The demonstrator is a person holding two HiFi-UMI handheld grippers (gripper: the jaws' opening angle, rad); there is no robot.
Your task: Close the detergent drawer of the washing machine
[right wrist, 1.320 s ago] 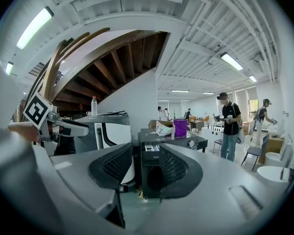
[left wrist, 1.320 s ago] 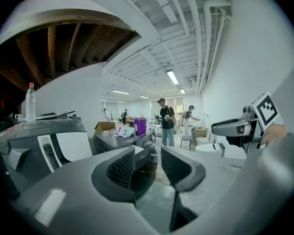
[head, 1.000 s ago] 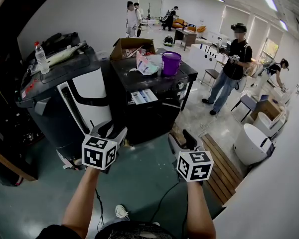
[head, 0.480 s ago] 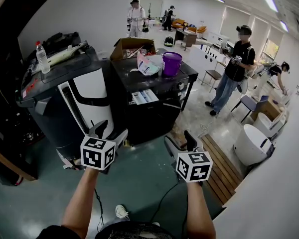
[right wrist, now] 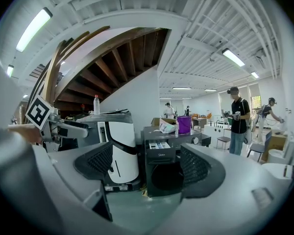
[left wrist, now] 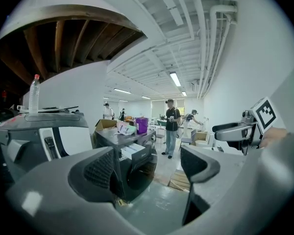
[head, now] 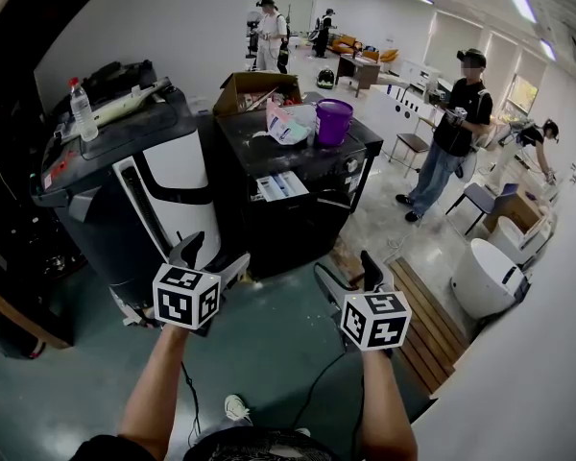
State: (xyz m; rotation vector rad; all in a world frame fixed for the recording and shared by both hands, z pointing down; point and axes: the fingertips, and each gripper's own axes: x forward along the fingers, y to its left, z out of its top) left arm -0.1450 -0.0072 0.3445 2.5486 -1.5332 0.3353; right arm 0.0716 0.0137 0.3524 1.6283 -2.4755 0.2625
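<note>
The black washing machine (head: 302,214) stands on a grey-green floor (head: 269,344) in a long, white-walled room lit by ceiling strip lights. Its detergent drawer (head: 280,186) is pulled out at the upper left of the front, with its white compartments showing. On the machine's flat top sit a purple bucket (head: 332,121) and some packets, with a cardboard box (head: 254,89) behind them. Just to the machine's left is a dark and white appliance (head: 158,195) with a clear bottle (head: 79,109) upright on its top. Wooden planks (head: 427,325) lie on the floor to the right, and a person in black (head: 453,133) stands further back among chairs and tables.

Both tongs hang in the air, well short of the machine. The left gripper (head: 211,254) has its jaws spread wide with nothing in them. The right gripper (head: 350,275) has just been opening its jaws; they stand wide, and only the distant machine shows between them
</note>
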